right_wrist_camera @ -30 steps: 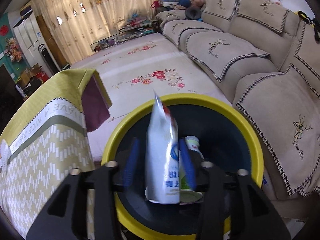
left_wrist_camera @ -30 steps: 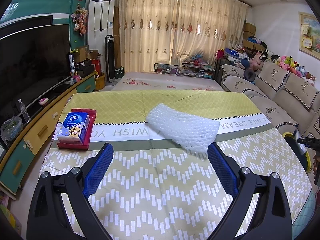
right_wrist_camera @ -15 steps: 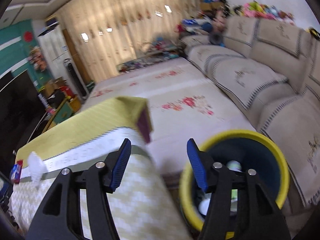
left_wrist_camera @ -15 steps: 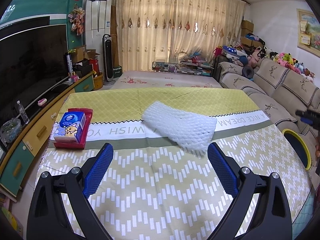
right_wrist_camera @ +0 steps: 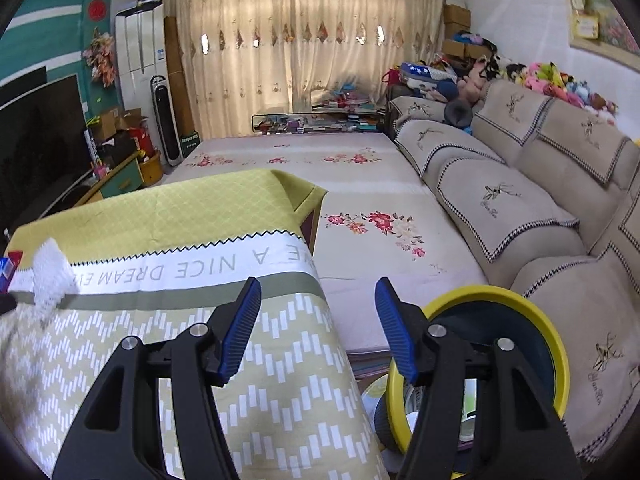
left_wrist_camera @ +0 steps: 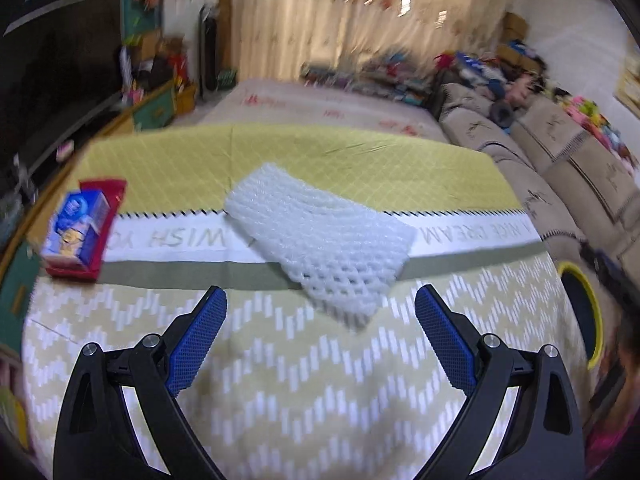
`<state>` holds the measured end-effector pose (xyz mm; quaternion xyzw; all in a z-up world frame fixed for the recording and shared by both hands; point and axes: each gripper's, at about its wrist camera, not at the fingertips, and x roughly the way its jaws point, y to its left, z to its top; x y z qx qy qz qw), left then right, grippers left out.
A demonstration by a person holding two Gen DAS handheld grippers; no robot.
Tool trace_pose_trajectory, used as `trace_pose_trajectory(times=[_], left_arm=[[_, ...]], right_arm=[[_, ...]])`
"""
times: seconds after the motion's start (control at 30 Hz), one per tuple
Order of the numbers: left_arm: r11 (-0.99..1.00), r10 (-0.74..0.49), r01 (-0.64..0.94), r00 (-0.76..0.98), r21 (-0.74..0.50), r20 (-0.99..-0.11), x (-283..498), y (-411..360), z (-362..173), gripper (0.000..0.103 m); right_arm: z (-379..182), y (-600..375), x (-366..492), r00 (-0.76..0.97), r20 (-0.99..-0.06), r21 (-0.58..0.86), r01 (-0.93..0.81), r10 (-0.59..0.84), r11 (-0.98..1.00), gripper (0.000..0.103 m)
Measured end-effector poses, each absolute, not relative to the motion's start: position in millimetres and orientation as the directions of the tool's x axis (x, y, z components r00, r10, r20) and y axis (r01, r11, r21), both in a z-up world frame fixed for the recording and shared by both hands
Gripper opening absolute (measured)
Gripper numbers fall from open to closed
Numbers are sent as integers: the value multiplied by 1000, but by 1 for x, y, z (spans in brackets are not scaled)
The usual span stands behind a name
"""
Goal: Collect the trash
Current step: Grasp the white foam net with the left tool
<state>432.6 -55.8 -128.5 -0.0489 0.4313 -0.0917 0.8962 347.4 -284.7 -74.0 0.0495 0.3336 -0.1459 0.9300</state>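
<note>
A white foam net sleeve (left_wrist_camera: 320, 240) lies on the table's patterned cloth (left_wrist_camera: 280, 380), just ahead of my left gripper (left_wrist_camera: 320, 320), which is open and empty. The sleeve shows at the far left of the right wrist view (right_wrist_camera: 50, 276). My right gripper (right_wrist_camera: 318, 320) is open and empty above the table's right corner. The yellow-rimmed trash bin (right_wrist_camera: 560, 344) stands on the floor right of the table, with trash inside (right_wrist_camera: 464, 400). The bin's rim shows at the right of the left wrist view (left_wrist_camera: 592, 312).
A blue tissue pack on a red tray (left_wrist_camera: 80, 228) sits at the table's left edge. A beige sofa (right_wrist_camera: 520, 208) runs along the right. A flowered floor mat (right_wrist_camera: 372, 224) lies beyond the table. A TV cabinet (left_wrist_camera: 152, 108) stands at the left.
My right gripper let go of the white packet into the bin, rose, and swung back toward the table. My left gripper moved closer to the foam sleeve.
</note>
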Motion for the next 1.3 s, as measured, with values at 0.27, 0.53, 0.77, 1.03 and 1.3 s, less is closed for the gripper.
trace_pose_trajectory(times=[0.27,0.53,0.77,1.03,1.3], left_arm=[[964,-186,-70,510,-256,-840,500,-54,-153,94],[957,-181,-122,459,-264,-870,544,-76,-159,96],[981,-161,-33,430,-193,-888,566,-127,-160,97],[982,-145,170,402,-82,-904,540,-184,-159,97],[976,-86,219,444,15,-892,505,-200,-158,76]], right_arm=[[-77,-281,347,747,-613,-43,294,-257,955,57],[-76,-283,346,751,-616,-32,277,-237,960,57],[-74,-289,344,753,-616,-16,281,-231,960,58],[-73,-294,343,754,-615,4,296,-231,955,61],[-73,-295,342,754,-619,18,292,-218,956,61]])
